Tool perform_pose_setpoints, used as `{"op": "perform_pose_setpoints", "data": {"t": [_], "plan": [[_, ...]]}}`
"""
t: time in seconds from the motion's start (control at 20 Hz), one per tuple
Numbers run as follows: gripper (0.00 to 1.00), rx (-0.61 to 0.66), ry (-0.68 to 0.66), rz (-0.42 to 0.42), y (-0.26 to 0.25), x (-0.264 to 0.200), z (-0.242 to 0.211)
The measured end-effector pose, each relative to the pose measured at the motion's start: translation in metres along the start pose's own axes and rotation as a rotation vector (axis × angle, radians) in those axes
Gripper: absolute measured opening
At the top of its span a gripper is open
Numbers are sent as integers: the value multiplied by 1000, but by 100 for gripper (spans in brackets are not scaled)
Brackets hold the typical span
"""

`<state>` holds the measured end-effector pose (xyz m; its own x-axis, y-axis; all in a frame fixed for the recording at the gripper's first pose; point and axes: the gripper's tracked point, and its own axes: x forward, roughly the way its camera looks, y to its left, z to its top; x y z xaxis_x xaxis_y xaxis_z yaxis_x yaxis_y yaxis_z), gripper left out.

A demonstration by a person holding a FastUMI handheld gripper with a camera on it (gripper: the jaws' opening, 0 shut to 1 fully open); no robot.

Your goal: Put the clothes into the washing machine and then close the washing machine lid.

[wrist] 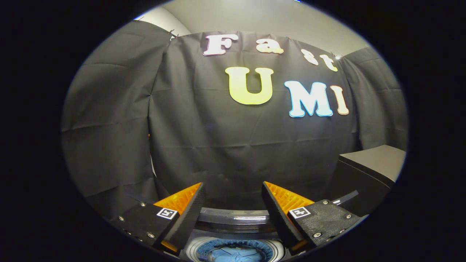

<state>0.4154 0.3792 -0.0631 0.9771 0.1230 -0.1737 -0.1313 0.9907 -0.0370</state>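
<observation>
The booth wall [233, 145] is matt, creased cloth. Below the open tool [233, 198], the washing machine [236, 218] has a glossy, smooth plastic rim. Beside it, a box [371, 171] looks smooth and matt.

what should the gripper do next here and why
Probably tip down toward the washing machine. The gripper has its fingers open with nothing between them, aimed at the booth wall, and the drum opening sits low between them, so the work lies below.
</observation>
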Motion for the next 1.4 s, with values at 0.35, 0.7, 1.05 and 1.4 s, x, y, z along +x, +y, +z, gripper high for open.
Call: {"op": "perform_pose_setpoints", "data": {"t": [0.35, 0.7, 1.05, 1.4], "plan": [[95, 5, 10, 25, 5, -27, -21], [95, 39, 113, 44, 5, -53, -68], [95, 6, 67, 73, 5, -88, -41], [95, 27, -11, 60, -20, -141, 18]]}}
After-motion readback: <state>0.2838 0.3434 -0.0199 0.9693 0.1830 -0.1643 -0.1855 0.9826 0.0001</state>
